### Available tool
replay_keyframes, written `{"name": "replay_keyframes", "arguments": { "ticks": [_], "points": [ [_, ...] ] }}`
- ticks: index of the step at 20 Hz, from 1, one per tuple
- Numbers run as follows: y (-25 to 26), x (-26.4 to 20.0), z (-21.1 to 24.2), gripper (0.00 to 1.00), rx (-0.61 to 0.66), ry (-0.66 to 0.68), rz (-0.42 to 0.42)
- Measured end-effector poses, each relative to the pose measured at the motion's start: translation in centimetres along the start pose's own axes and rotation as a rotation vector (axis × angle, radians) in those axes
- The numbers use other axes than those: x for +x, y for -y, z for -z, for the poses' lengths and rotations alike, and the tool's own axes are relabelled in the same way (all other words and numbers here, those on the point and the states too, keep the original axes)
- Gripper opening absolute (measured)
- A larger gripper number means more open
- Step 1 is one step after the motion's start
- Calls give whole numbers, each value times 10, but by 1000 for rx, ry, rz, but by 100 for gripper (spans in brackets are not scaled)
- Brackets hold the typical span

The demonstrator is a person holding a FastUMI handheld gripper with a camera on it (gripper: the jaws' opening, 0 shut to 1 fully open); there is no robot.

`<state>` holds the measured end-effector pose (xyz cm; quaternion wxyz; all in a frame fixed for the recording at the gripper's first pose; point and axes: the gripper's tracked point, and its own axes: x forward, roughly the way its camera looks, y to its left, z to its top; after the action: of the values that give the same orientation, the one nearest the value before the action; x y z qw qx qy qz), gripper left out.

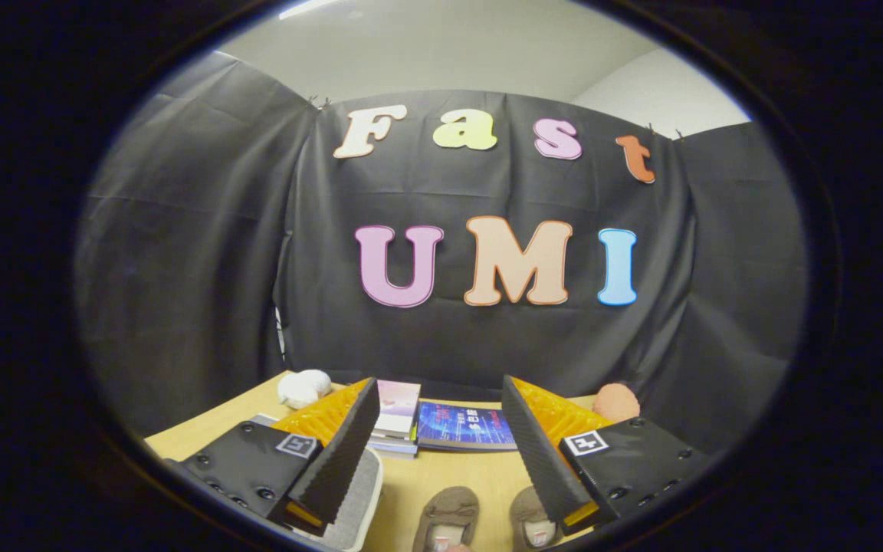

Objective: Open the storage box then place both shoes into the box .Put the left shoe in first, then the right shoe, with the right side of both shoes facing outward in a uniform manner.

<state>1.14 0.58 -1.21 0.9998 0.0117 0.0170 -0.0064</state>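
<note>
A: Tongs [439, 399]?
B: Spread wide, holding nothing, high over the desk [457, 468].
A: Shoes?
B: Two brown shoes [449, 515] side by side below, between the fingers, long axes along them. Storage box [353, 498] under left finger, lid state unclear.

The counter [480, 471] was a pale, light wood colour. Two shoes lay near the gripper [441, 399], whose fingers stood wide apart: the left shoe [449, 515] and the right shoe [527, 515] were both brown and fuzzy, with pale insoles showing a small reddish mark. Beyond the fingers lay a book [463, 425] with a deep blue cover streaked with lighter blue and reddish print. Beside it a stack of books [397, 418] had a pale pink top cover. A white fluffy ball [303, 387] sat behind one finger, and an orange-pink fluffy ball [616, 400] behind the other. A storage box [357, 498] edge was white and grey.
</note>
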Motion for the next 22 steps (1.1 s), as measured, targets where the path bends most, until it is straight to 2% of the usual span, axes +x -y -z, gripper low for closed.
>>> {"name": "replay_keyframes", "arguments": {
  "ticks": [5, 9, 12, 19, 22],
  "points": [
    [-3, 2, 17, 99, 8, -47, -9],
    [-15, 12, 66, 99, 68, -193, -76],
    [-37, 10, 116, 98, 223, -359, -182],
    [-67, -8, 195, 98, 495, -621, -300],
    [-80, -14, 215, 99, 666, -695, -333]
  ]
}}
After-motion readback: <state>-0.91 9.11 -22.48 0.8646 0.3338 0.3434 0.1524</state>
